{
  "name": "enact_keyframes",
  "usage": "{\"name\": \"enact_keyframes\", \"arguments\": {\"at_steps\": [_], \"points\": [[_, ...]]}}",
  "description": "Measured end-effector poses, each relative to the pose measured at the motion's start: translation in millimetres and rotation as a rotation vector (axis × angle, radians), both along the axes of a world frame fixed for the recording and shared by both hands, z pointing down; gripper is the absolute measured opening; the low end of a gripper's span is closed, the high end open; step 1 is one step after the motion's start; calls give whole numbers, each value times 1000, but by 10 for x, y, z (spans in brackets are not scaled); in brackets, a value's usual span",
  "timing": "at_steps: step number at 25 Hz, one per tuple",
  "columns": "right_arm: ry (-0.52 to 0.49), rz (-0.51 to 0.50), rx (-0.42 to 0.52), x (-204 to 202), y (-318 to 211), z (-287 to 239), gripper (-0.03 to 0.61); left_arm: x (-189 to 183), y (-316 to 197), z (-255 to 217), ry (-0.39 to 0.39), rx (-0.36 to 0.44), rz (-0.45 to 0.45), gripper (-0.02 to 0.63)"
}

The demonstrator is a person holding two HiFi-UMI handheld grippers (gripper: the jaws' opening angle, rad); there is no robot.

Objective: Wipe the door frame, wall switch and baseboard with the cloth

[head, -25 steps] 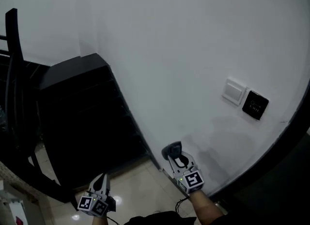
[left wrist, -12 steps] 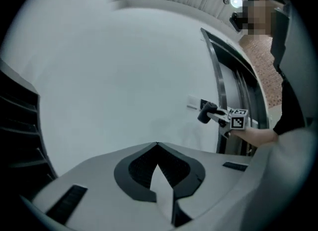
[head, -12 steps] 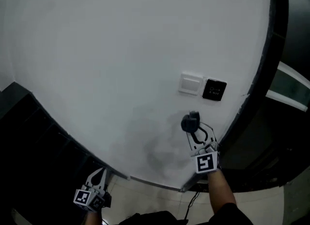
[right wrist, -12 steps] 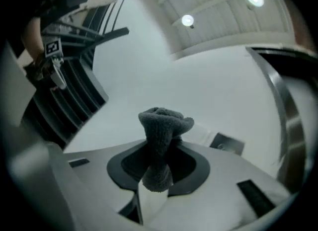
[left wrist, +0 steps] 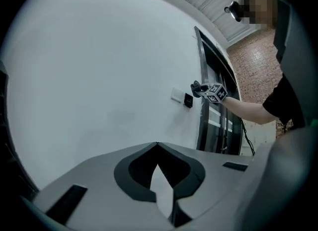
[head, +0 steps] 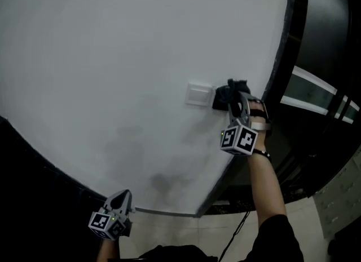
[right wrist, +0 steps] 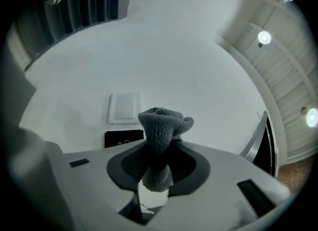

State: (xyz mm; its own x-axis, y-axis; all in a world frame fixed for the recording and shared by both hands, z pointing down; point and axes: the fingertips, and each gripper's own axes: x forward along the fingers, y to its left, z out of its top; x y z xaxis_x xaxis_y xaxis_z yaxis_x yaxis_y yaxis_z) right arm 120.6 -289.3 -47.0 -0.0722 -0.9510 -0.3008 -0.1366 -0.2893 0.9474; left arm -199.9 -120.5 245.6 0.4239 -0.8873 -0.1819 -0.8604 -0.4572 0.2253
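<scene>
Cloth [right wrist: 159,131] — long axis toward wall switch [right wrist: 124,108]

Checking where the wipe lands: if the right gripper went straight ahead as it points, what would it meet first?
Likely the white wall, cloth first, just beside the black panel and wall switch; how close it already is, I can't tell.

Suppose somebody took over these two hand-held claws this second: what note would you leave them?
Right gripper: shut on the grey cloth, raised to the black panel beside the white wall switch.
Left gripper: shut, empty, low near the baseboard.
Done: cannot tell what is already wiped.
Left, as far as it shows: switch, door frame, baseboard.
</scene>
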Motion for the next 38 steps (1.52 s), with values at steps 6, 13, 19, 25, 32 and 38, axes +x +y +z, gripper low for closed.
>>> {"name": "enact_keyframes", "arguments": {"at_steps": [6, 13, 19, 25, 32, 38], "points": [[17, 143, -86, 60, -501, 162, 94, 15, -26, 30, 39, -11, 10, -9], [35, 200, -48, 44, -534, 404, 94, -103, -5, 131, 7, -33, -45, -9], [28, 186, -96, 35, -531, 664, 95, -33, -28, 153, -3, -54, -27, -9], [44, 187, -135, 35, -517, 834, 95, 101, -49, 211, -9, -71, 15, -9], [47, 172, -175, 40, -502, 991, 95, 147, -55, 249, -10, -84, 31, -9], [55, 169, -183, 52, -519, 1078, 95, 166, -49, 279, -23, -90, 38, -9]]}}
